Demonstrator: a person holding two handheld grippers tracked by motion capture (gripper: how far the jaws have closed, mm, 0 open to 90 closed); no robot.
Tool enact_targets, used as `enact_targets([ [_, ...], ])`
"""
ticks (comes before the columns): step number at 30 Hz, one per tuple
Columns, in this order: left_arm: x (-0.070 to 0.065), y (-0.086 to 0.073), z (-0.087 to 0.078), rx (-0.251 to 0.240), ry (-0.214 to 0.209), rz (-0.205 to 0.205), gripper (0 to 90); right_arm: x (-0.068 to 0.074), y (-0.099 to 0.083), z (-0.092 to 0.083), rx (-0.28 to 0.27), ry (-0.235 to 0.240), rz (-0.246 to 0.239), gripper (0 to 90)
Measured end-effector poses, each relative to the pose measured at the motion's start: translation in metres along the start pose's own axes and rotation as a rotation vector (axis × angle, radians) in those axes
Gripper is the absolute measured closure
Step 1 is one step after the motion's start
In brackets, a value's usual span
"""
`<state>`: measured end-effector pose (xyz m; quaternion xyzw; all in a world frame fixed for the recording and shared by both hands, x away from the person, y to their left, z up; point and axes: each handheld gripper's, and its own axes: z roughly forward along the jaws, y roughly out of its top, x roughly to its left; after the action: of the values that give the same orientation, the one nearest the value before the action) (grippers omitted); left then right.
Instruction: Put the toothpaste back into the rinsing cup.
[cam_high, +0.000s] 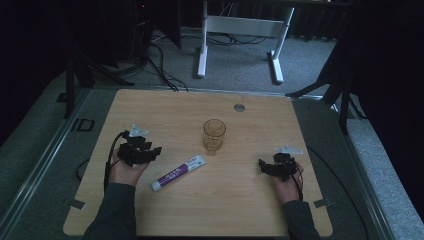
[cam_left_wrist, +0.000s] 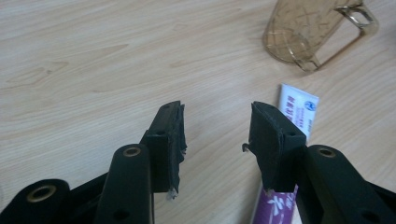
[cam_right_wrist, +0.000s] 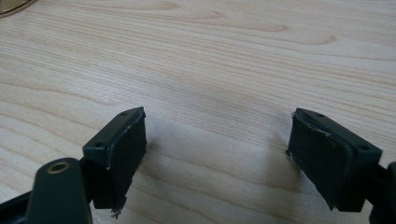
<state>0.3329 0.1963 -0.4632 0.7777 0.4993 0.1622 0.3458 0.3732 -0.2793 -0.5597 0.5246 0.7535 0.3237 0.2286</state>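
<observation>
An amber glass mug (cam_high: 214, 135) stands at the middle of the wooden table (cam_high: 240, 200). In the left gripper view the mug (cam_left_wrist: 308, 32) sits at the upper right with its handle turned right. A white and purple toothpaste tube (cam_high: 179, 172) lies flat just in front of the mug. My left gripper (cam_high: 156, 151) hovers left of the tube, open, with bare wood between its jaws (cam_left_wrist: 215, 116); the tube (cam_left_wrist: 296, 109) runs behind its right jaw. My right gripper (cam_high: 261, 165) is at the right of the table, open over bare wood (cam_right_wrist: 219, 126).
A round grey grommet (cam_high: 239, 107) is set in the table near its far edge. Beyond the table stand a white desk frame (cam_high: 240, 25) and dark stands on grey carpet. Cables trail from both grippers.
</observation>
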Motion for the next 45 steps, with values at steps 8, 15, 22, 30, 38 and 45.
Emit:
enact_targets([
  [8,-0.005,0.008,0.001,0.027,-0.016,0.026,55.2,0.0,0.0,0.0,0.0,0.0,0.0,18.9],
  [15,-0.008,0.011,-0.002,0.047,-0.009,0.049,56.1,0.0,0.0,0.0,0.0,0.0,0.0,18.9],
  [22,-0.012,0.014,-0.007,0.045,-0.021,0.061,58.1,0.0,0.0,0.0,0.0,0.0,0.0,18.9],
  [30,-0.016,0.018,-0.008,0.064,-0.027,0.086,58.9,0.0,0.0,0.0,0.0,0.0,0.0,18.9],
  [38,-0.021,0.021,-0.008,0.079,-0.032,0.112,57.7,0.0,0.0,0.0,-0.001,0.0,-0.001,18.9],
  [45,-0.023,0.022,-0.006,0.098,-0.024,0.141,57.4,0.0,0.0,0.0,0.0,0.0,-0.001,18.9],
])
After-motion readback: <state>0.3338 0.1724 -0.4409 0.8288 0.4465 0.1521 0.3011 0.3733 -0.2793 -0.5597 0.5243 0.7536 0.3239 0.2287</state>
